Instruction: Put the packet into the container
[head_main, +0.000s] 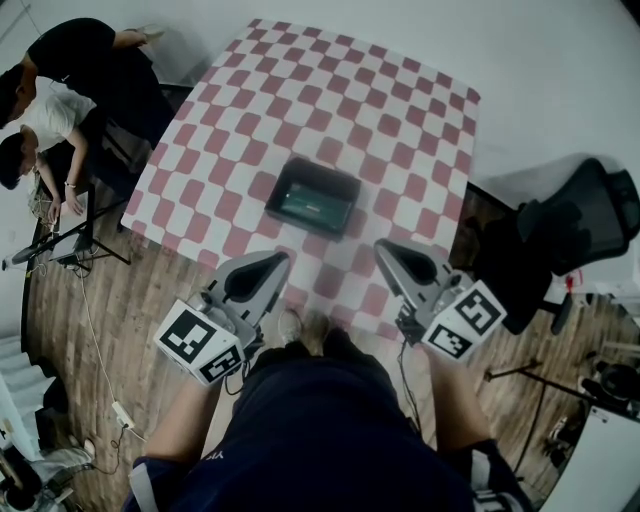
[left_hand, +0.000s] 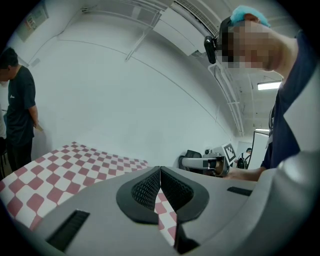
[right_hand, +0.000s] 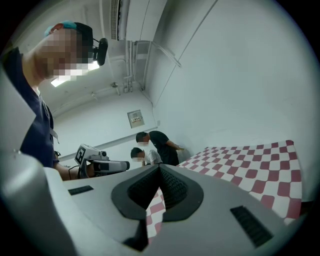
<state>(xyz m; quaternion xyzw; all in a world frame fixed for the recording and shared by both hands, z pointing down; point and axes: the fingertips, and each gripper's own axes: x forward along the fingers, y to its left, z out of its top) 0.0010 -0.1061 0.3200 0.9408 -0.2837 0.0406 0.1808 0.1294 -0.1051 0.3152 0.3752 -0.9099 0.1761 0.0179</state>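
A dark rectangular container (head_main: 313, 195) sits on the red-and-white checked table (head_main: 400, 120), with a green packet (head_main: 308, 202) lying inside it. My left gripper (head_main: 284, 256) hovers at the table's near edge, left of the container, jaws shut with nothing between them. My right gripper (head_main: 380, 245) hangs at the near edge to the container's right, also shut and empty. In the left gripper view the pads (left_hand: 151, 189) meet over the checked cloth (left_hand: 75, 165). The right gripper view shows its pads (right_hand: 169, 186) pressed together above the cloth (right_hand: 250, 165).
A black office chair (head_main: 575, 220) stands right of the table. Two people (head_main: 55, 90) are at the far left beside a tripod (head_main: 60, 245). Cables run over the wooden floor (head_main: 110, 320). The other gripper (left_hand: 207, 162) shows in each gripper view.
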